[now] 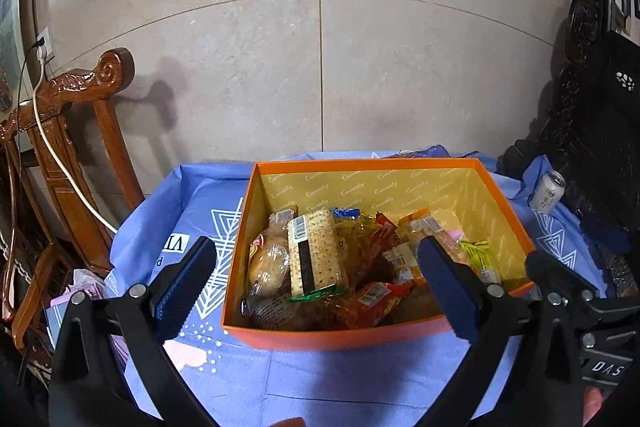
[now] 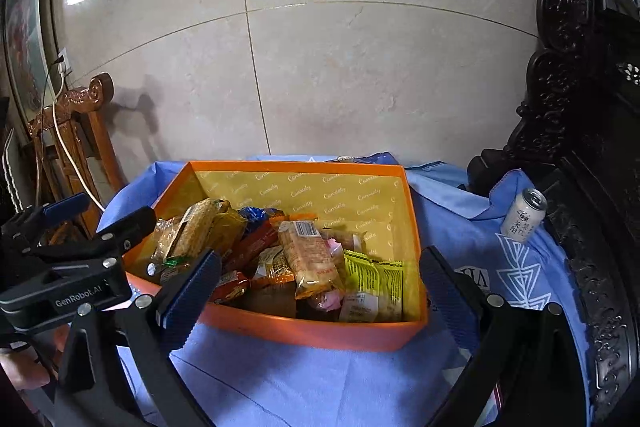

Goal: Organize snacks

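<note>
Left wrist view: my left gripper (image 1: 320, 279) spread wide, nothing between jaws, hovering at near edge of orange box (image 1: 340, 337). Box on blue cloth (image 1: 320, 379), snacks (image 1: 316, 251) piled inside. White can (image 1: 547, 191) upright near cloth's far right corner.

Right wrist view: my right gripper (image 2: 320, 287) equally wide, empty, at box (image 2: 312, 333) near edge. Yellow-green packet (image 2: 374, 273) in box's near right corner. Left gripper (image 2: 100, 231) over box's left rim.
</note>
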Demonstrator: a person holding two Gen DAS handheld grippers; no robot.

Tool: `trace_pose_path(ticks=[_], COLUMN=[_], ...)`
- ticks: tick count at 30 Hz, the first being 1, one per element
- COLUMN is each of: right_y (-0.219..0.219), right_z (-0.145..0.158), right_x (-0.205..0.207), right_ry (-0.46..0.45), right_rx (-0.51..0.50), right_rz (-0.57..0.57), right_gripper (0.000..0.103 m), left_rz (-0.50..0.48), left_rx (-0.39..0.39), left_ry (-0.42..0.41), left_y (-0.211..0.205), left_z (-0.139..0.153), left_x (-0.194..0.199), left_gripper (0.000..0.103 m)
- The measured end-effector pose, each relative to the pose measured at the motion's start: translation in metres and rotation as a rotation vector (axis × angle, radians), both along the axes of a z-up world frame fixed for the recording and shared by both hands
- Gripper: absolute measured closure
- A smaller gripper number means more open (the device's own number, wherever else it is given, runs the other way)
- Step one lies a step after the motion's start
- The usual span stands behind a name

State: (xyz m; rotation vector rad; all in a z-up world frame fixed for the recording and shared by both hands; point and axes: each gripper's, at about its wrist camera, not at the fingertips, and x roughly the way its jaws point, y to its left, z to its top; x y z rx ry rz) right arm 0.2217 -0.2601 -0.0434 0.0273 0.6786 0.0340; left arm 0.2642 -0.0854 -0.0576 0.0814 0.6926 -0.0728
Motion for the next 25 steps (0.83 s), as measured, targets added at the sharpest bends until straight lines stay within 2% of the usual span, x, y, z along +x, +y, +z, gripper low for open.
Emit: trace_pose_path(ticks=[25], right_y=[0.0049], right_z=[0.0032], right_x=[-0.0083], right_ry=[0.007], right_rx=[-0.002], right_rz=[0.004], right_gripper=[0.003], left_rz=[0.018], left_rx=[0.016], left_ry=[-0.008], left_y=[0.0027], left_z=[0.0070], left_x=[-0.0097], left_gripper=[0.004])
